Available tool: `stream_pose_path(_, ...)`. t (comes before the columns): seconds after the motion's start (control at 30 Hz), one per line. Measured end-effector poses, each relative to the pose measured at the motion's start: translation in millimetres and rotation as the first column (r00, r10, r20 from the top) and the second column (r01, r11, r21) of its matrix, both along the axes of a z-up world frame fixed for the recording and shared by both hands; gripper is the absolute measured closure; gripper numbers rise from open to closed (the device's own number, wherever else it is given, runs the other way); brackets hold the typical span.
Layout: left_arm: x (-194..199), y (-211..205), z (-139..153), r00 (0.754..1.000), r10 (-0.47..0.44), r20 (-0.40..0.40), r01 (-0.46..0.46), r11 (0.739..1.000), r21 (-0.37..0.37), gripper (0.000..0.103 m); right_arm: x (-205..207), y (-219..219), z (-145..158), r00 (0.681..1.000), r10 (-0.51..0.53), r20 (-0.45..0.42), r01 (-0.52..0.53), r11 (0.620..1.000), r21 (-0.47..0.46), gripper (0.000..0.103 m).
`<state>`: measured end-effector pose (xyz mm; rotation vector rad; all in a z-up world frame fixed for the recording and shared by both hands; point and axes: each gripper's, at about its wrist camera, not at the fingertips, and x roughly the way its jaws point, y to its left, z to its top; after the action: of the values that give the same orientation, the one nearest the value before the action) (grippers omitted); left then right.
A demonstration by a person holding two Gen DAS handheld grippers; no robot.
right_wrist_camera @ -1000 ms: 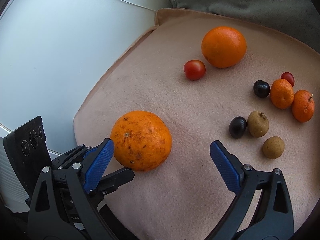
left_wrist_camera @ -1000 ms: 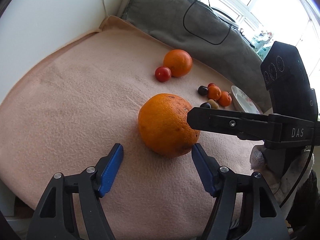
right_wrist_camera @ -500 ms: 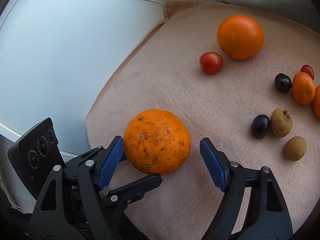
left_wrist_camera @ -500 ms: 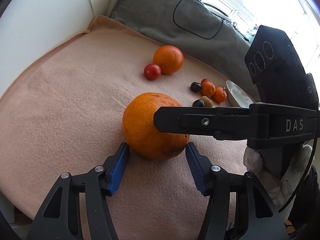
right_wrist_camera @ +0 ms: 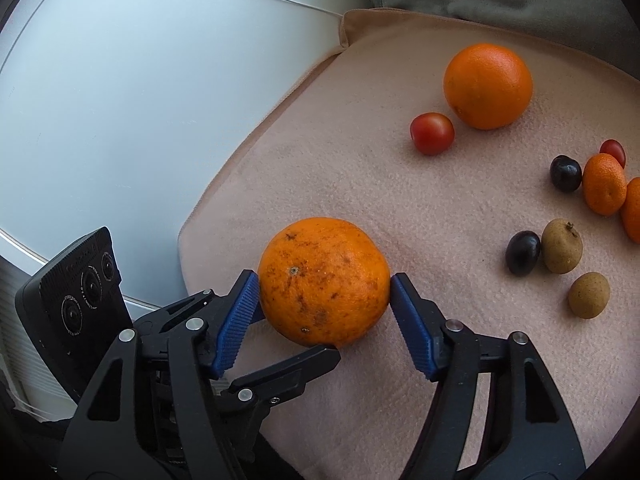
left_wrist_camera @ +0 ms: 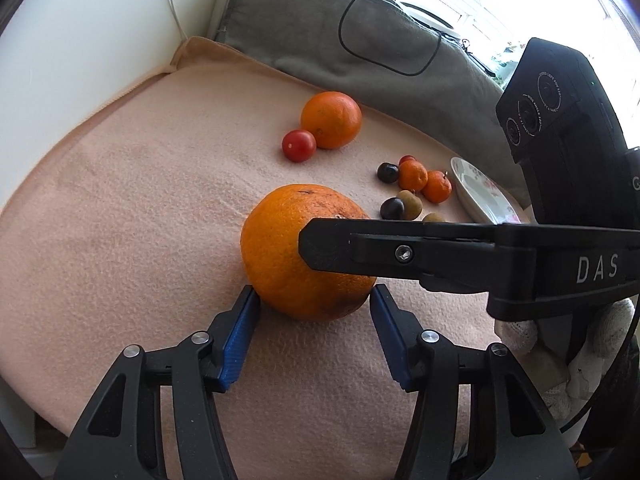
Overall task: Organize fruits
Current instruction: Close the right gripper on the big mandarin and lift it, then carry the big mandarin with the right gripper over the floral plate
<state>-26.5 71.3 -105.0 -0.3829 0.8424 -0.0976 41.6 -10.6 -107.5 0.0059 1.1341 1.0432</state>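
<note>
Near edge of blanket (right_wrist_camera: 360, 184), big orange (right_wrist_camera: 324, 282) sat pinched by right gripper (right_wrist_camera: 324, 296). Left gripper (left_wrist_camera: 314, 304) flanked it at its 6 o'clock, contact uncertain. Competing squeezes might roll it off.

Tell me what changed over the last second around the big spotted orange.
Both tongs closed in on the spotted orange. The right tongs narrowed from wide open until their blue pads meet its sides. The left tongs moved forward and narrowed, pads now at its lower flanks; firm grip can't be confirmed. The orange still rests on the blanket. The smooth orange, tomato and small fruits did not shift.
</note>
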Motion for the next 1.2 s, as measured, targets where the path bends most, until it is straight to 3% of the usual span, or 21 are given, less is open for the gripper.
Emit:
stream_pose_path(0.6,21.4,-50.3,24.5,0.993,-0.109,0.050,0.106,0.993,0.055,0.047,3.1,-57.5,27.8,0.991,-0.118,0.064,0.115,0.992,0.053,0.033)
stream_pose_path(1.1,49.8,-118.1,39.7,0.961,-0.265,0.080,0.260,0.963,0.074,0.047,6.8,-76.9,31.5,0.958,-0.270,0.091,0.263,0.961,0.088,0.033)
stream_pose_path(1.13,51.1,-123.8,41.0,0.958,-0.275,0.082,0.269,0.960,0.074,0.047,6.8,-77.8,30.3,0.971,-0.225,0.080,0.218,0.972,0.090,0.033)
stream_pose_path(1.2,54.5,-132.0,42.9,0.953,-0.292,0.084,0.286,0.955,0.077,0.047,8.0,-78.7,28.8,0.966,-0.243,0.085,0.235,0.968,0.092,0.033)
